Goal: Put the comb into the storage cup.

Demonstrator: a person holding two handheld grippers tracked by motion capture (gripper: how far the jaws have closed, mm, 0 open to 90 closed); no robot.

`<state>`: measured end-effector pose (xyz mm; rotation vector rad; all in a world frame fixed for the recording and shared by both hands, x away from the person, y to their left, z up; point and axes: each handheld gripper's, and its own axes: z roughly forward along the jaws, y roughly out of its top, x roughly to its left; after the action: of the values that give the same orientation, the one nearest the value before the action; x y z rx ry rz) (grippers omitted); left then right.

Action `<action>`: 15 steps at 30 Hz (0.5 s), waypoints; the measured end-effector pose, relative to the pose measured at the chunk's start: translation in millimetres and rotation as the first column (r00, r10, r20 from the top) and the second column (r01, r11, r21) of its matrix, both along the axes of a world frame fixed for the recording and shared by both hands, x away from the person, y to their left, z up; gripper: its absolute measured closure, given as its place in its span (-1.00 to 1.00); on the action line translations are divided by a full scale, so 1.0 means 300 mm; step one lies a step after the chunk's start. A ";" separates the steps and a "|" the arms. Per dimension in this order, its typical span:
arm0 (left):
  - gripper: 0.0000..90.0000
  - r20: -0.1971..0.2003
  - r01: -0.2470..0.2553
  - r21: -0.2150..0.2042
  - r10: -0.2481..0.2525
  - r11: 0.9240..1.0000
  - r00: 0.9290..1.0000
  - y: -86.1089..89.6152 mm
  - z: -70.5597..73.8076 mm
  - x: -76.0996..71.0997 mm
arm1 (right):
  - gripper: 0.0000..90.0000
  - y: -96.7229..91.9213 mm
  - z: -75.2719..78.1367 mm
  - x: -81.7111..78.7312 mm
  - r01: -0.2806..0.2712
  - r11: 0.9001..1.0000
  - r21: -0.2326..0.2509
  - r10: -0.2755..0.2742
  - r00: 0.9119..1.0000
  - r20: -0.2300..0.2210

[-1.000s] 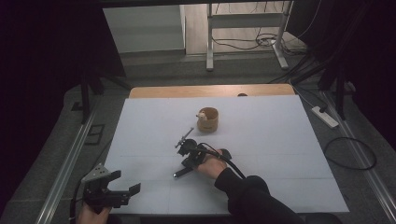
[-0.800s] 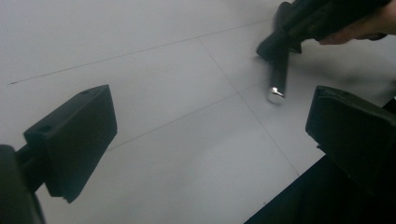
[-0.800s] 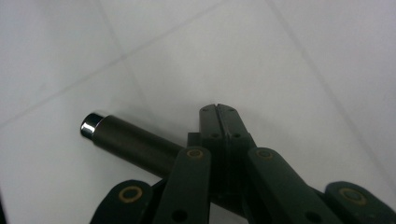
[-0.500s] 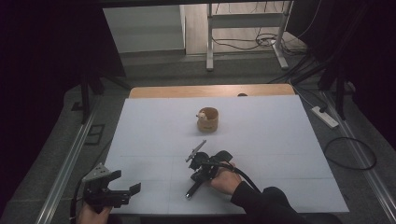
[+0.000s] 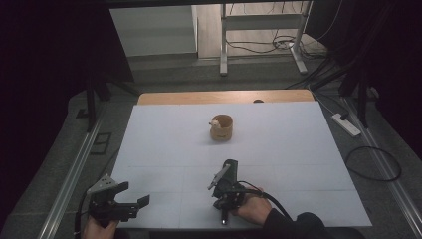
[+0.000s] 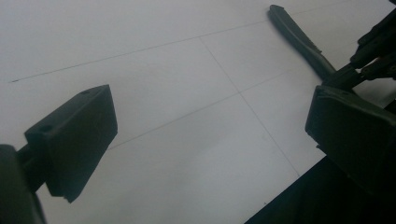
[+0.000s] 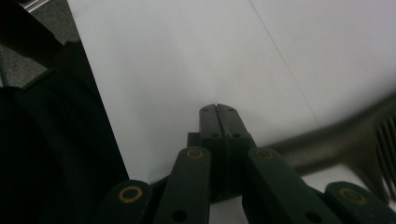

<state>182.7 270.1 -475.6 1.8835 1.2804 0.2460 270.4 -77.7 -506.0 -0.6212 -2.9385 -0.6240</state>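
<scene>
Right hand-held gripper (image 7: 217,108) first: its two black jaws are pressed flat together, nothing between them. And it has just backed off! A second ago it sat mid-bench, not far below the cup; now it lies in the lower middle of the high view, close to the near edge, with the person's right hand (image 5: 251,206) wrapped behind it. That is a clear retreat, and it comes away empty.

The left hand-held gripper (image 5: 133,194) hasn't budged. It sits in the lower left corner of the high view with its jaws spread wide and only bare white surface between them.

Out to the cup (image 5: 222,127): upright, alone, a little above the centre of the high view, in the same spot as a second ago. It is well apart from both grippers. A small pale piece (image 5: 215,122) sits at its upper-left rim; what it is, I can't make out.

My read is that the work at the cup looks finished, or paused, since nobody is reaching for it now.

The count:
- two hand-held grippers, one shut and one spread
- one wooden cup
- one pale piece at its rim
- one white bench (image 5: 298,149) carrying it all
</scene>
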 end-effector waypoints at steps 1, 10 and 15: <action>-0.93 0.000 0.000 0.000 0.000 1.000 1.000 0.000 0.000 0.000 | 0.99 -0.043 0.001 0.002 0.022 1.000 0.000 -0.022 1.000 -0.001; -0.93 -0.003 -0.002 0.001 0.002 1.000 1.000 0.000 0.000 0.002 | 0.99 -0.250 0.009 0.038 0.140 0.990 -0.015 -0.140 0.990 -0.008; -0.93 -0.005 -0.004 -0.002 0.004 1.000 1.000 0.001 0.000 0.003 | 0.99 -0.329 0.018 0.059 0.184 0.983 -0.025 -0.184 0.983 0.015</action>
<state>183.5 270.4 -475.8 1.8809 1.2876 0.2416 288.0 -176.5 -500.7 -0.9031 -2.9273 -0.6068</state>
